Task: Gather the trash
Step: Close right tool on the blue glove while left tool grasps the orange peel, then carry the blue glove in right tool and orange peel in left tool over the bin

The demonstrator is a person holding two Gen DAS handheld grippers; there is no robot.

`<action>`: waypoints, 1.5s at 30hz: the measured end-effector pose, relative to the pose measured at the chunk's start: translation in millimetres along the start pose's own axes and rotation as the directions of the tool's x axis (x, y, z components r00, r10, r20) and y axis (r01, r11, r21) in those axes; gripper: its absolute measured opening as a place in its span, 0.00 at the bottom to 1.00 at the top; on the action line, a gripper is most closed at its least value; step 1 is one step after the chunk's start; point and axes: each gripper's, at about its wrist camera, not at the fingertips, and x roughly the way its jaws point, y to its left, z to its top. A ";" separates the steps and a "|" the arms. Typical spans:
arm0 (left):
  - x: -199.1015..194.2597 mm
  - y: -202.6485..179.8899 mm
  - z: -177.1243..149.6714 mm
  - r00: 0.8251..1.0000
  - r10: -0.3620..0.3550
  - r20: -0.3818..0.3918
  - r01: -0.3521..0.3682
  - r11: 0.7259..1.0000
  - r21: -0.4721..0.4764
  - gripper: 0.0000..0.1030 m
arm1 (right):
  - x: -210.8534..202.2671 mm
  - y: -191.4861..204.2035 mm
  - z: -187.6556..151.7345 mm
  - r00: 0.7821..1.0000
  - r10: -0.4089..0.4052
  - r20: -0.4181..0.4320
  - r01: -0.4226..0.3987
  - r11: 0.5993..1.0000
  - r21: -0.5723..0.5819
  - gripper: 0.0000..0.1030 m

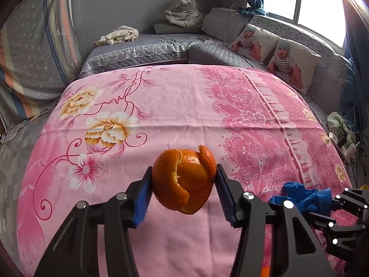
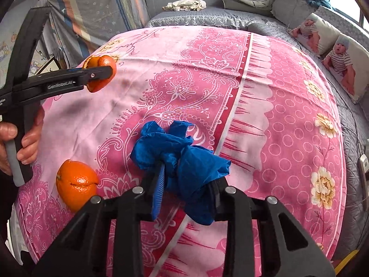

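My left gripper (image 1: 184, 184) is shut on a curled orange peel (image 1: 183, 180) and holds it above the pink flowered cloth (image 1: 161, 106). The peel in that gripper also shows in the right wrist view (image 2: 101, 72), at upper left. My right gripper (image 2: 188, 184) is shut on a crumpled blue glove (image 2: 184, 157), held just over the cloth (image 2: 265, 92). The glove also shows at the lower right of the left wrist view (image 1: 302, 196). A second piece of orange peel (image 2: 76, 184) lies on the cloth to the left of my right gripper.
A grey quilted sofa (image 1: 147, 48) wraps behind and to the right of the table, with two baby-print cushions (image 1: 290, 62), a plush tiger (image 1: 184, 11) and a crumpled cloth (image 1: 117, 34). Cables and a charger (image 1: 341, 138) lie at the far right.
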 end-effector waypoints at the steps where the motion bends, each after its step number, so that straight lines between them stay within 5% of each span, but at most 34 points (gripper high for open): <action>1: -6.6 -2.9 -0.6 1.000 -0.001 0.007 0.001 1.000 -0.001 0.48 | -4.5 -0.8 -0.6 1.000 -0.006 0.007 0.006 1.000 0.002 0.28; 13: -82.1 -51.0 -30.2 0.991 -0.127 0.048 0.123 0.990 0.065 0.48 | -56.8 -25.6 -21.5 0.999 -0.032 0.037 0.030 0.998 0.053 0.27; 32: -153.3 -147.5 -60.0 0.957 -0.284 0.057 0.261 0.930 0.261 0.48 | -134.4 -88.3 -81.0 0.983 -0.142 0.118 0.115 0.970 0.215 0.27; 38: -162.9 -186.1 -63.5 0.940 -0.339 0.044 0.308 0.896 0.318 0.48 | -167.7 -123.6 -109.1 0.964 -0.216 0.154 0.158 0.935 0.317 0.27; 45: -157.2 -248.0 -66.3 0.905 -0.426 -0.002 0.395 0.836 0.381 0.48 | -214.2 -175.5 -158.9 0.920 -0.358 0.160 0.246 0.845 0.475 0.27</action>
